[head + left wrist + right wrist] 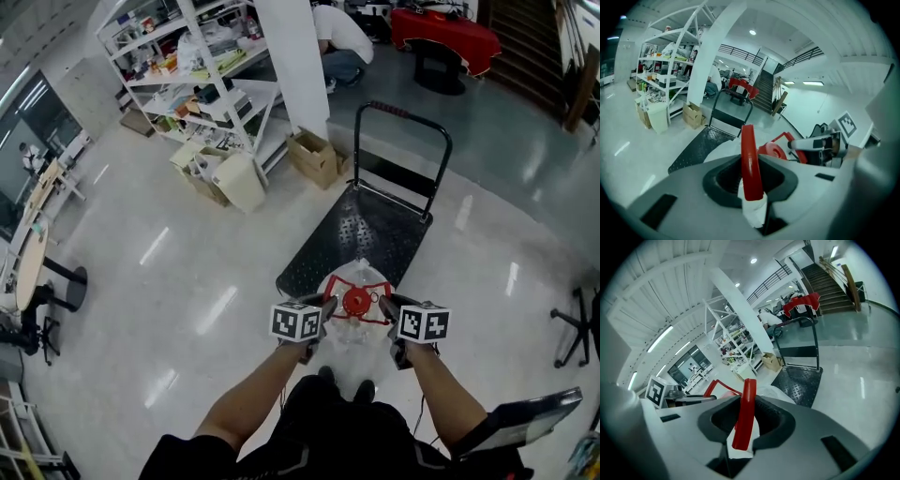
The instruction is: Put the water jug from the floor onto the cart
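— So, starting at the left: what is the left tool doing?
— Its jaws are drawn partway together and clamped on a red handle loop of the water jug. In the left gripper view the strip stands upright between them, with a bit of white wrapping under it.
— And the jug itself?
— Lower centre of the head view, right between the two tools, with its red cap midway between them. Its clear body overlaps the near edge of the black deck of the cart, which stretches toward the upper right with the push handle at the far end. Whether the jug's bottom touches the deck or the floor, I cannot tell.
— The right tool?
— Likewise: jaws partly closed, gripping the other red loop, which runs tilted between them in the right gripper view. The cart's deck shows just right of it there.
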